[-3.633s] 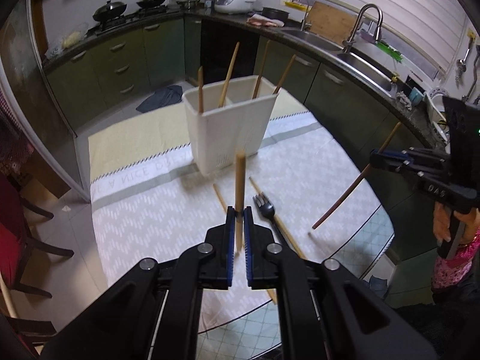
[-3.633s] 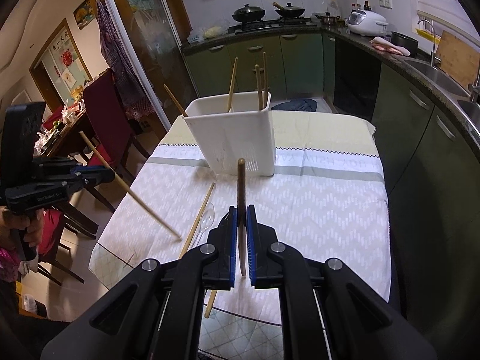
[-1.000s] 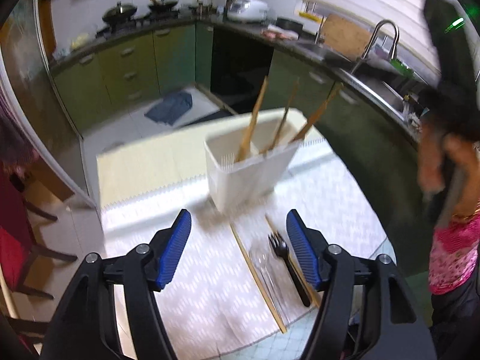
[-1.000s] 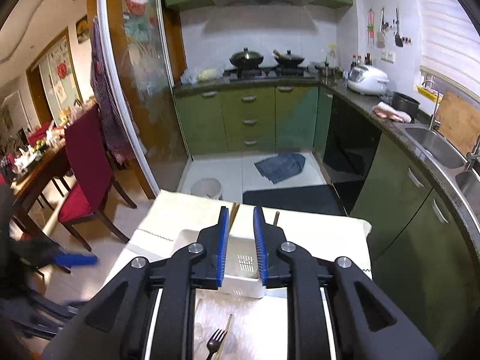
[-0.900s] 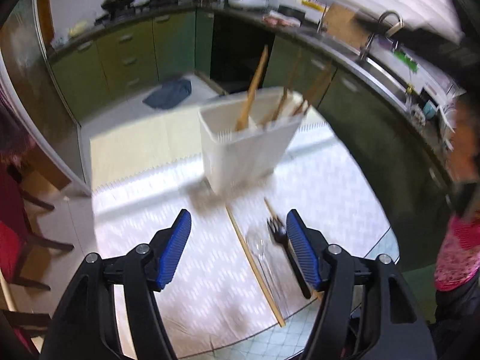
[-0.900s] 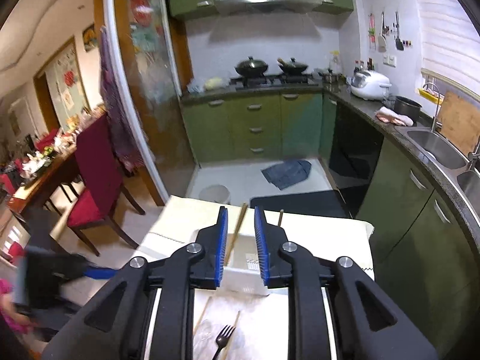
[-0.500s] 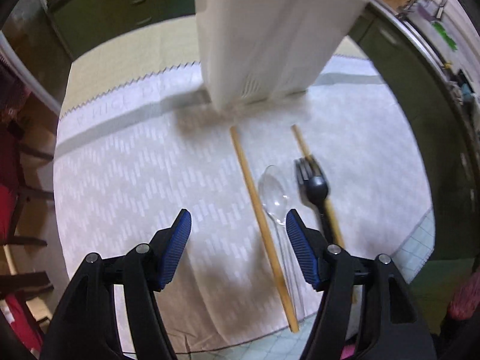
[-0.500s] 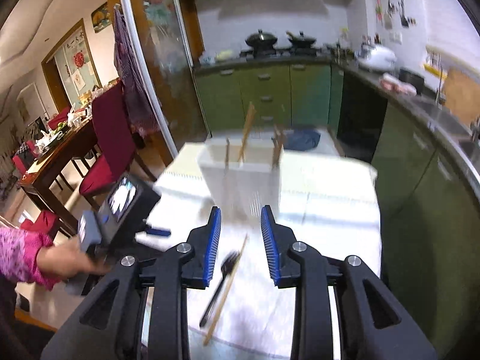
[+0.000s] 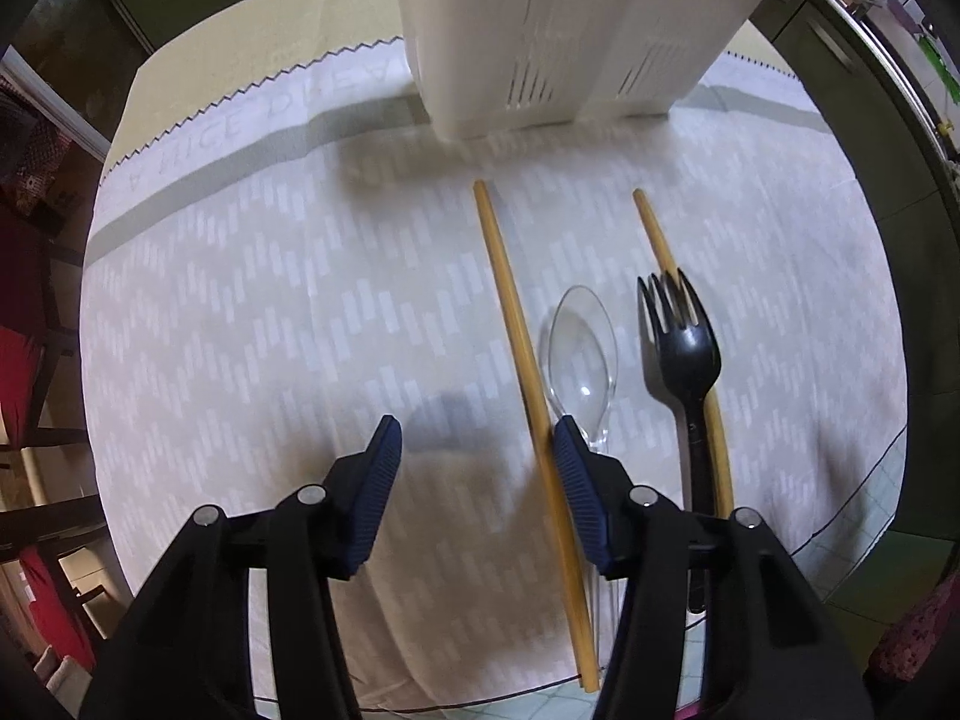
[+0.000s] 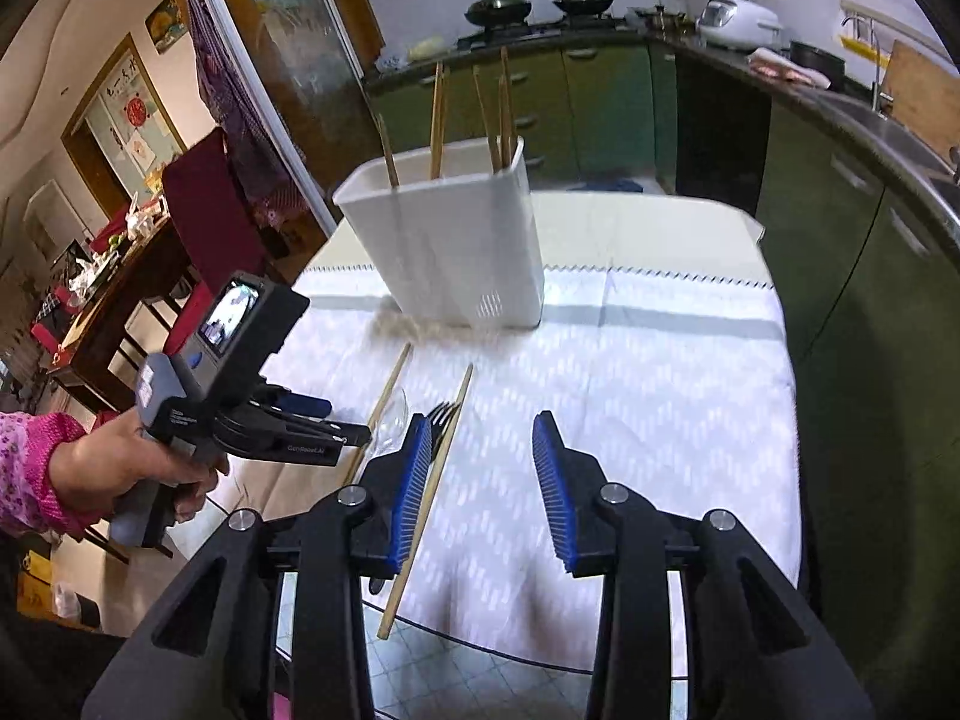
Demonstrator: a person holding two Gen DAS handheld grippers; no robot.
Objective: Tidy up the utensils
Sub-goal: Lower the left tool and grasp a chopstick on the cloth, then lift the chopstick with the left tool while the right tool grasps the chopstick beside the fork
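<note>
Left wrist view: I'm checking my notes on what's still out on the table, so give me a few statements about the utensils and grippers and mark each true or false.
1. The black fork lies on the tablecloth. True.
2. The clear spoon stands inside the white holder. False: it lies on the cloth between a chopstick and the fork.
3. The left gripper is shut on a chopstick. False: its jaws are open and empty.
4. The right gripper is open. True.
5. Chopsticks stand in the holder. True, in the right wrist view.
</note>
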